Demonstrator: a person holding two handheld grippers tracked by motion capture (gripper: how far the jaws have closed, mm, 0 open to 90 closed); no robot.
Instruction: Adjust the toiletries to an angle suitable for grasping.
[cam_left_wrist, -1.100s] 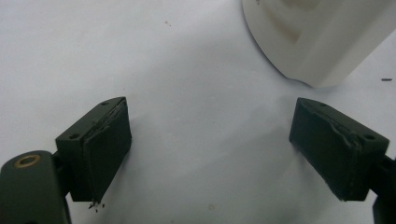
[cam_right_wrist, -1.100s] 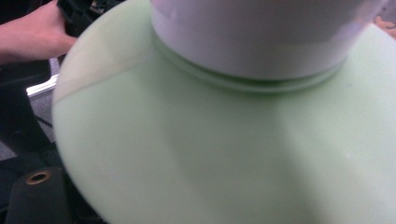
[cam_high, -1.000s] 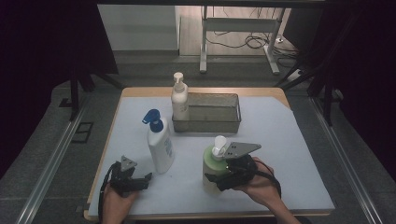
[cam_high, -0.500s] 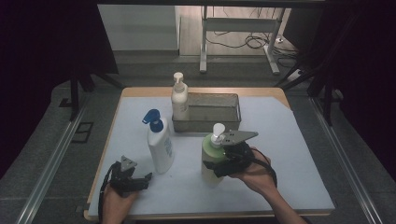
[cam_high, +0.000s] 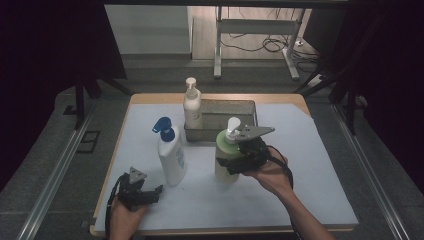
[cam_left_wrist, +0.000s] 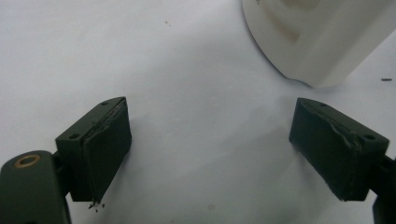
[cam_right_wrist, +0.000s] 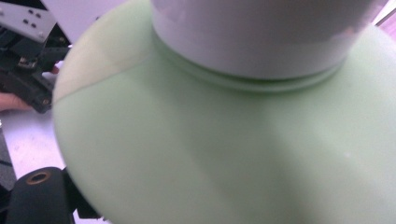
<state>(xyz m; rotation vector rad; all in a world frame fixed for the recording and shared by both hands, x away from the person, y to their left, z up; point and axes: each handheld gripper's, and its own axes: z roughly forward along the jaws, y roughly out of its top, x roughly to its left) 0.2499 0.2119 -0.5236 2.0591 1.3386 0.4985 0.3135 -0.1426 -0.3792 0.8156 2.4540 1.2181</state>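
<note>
A pale green pump bottle (cam_high: 224, 150) with a white pump head is held upright just in front of the basket. My right gripper (cam_high: 236, 161) is shut on its body from the right side. In the right gripper view the green bottle (cam_right_wrist: 210, 140) sits close against the camera, with its white collar at the top. My left gripper (cam_high: 149, 195) rests low on the table's near left with its jaws wide open. The left gripper (cam_left_wrist: 210, 149) has only white table cover between its pads. A white bottle (cam_high: 172, 159) with a blue spray head stands just beyond it, its base (cam_left_wrist: 317, 37) close ahead.
A grey wire basket (cam_high: 246, 114) stands at the back middle of the table with a cream pump bottle (cam_high: 192, 107) in its left end. The white table cover (cam_high: 310, 175) runs wide to the right. Dark floor and metal rails flank the table.
My right gripper has carried the green bottle away from the person toward the basket, and slightly up. The left gripper has stayed where it was.
</note>
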